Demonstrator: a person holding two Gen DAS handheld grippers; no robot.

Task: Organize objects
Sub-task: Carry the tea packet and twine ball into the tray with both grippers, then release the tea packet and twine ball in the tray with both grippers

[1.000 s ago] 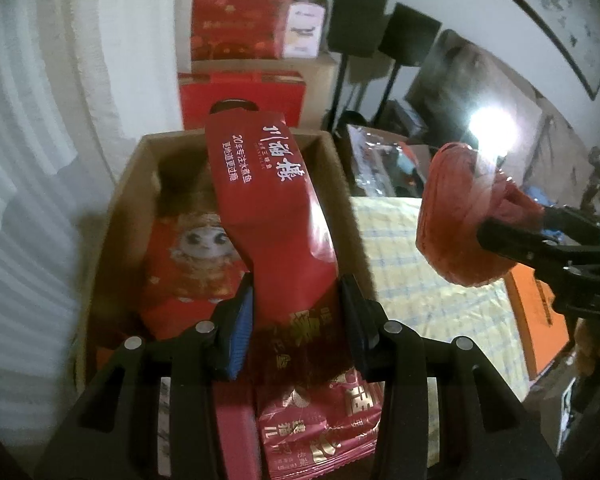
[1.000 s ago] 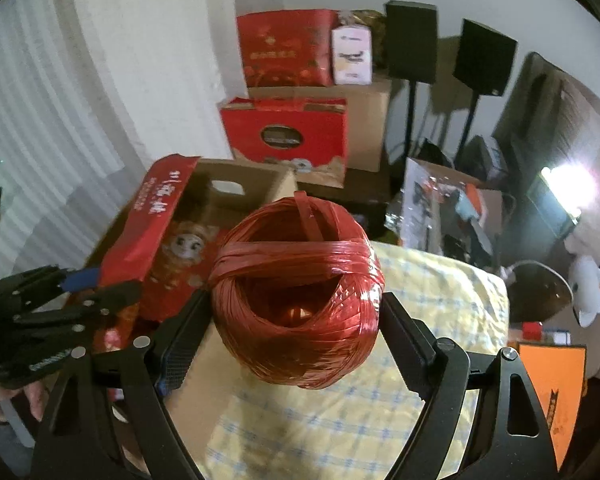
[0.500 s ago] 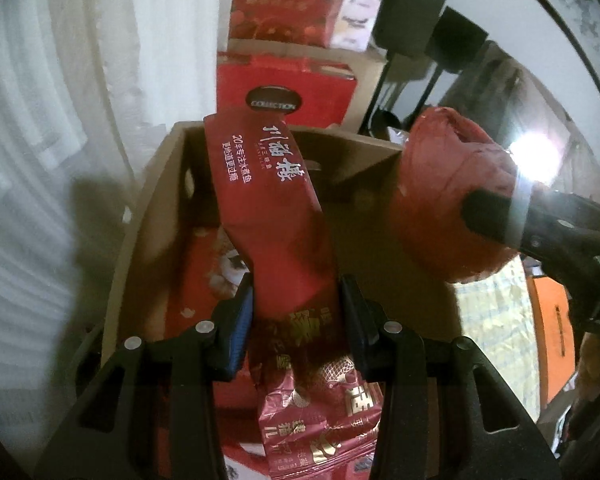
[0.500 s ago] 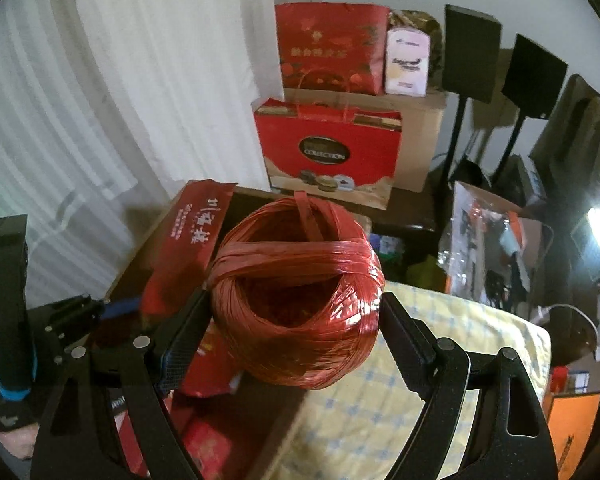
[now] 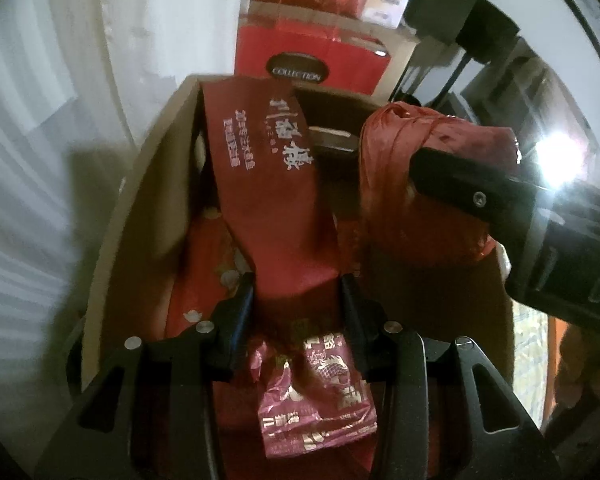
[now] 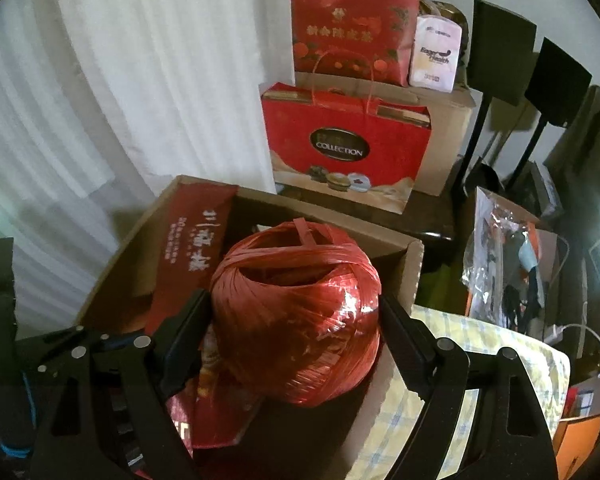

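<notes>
My left gripper (image 5: 298, 300) is shut on a long red packet (image 5: 268, 184) with white lettering. The packet leans into an open cardboard box (image 5: 140, 184) that holds more red packages. A crumpled red foil pouch (image 5: 316, 396) lies just below the jaws. My right gripper (image 6: 296, 312) is shut on a ball of red plastic twine (image 6: 296, 312) and holds it over the right part of the same box (image 6: 414, 264). In the left wrist view the twine ball (image 5: 392, 184) hangs at the right with a black finger (image 5: 460, 188) across it. The red packet (image 6: 192, 256) stands to the twine's left.
A red COLLECTION gift bag (image 6: 344, 148) stands behind the box, with a second red bag (image 6: 348, 28) and a white pack (image 6: 434, 56) on a carton. White curtain (image 6: 120, 80) hangs left. A checked cloth (image 6: 480, 344) lies right of the box, near a cluttered crate (image 6: 508, 268) and black stands (image 6: 496, 32).
Both grippers have come down toward the box. The twine ball has moved left from over the checked cloth to over the box. The red packet has sunk deeper inside.
</notes>
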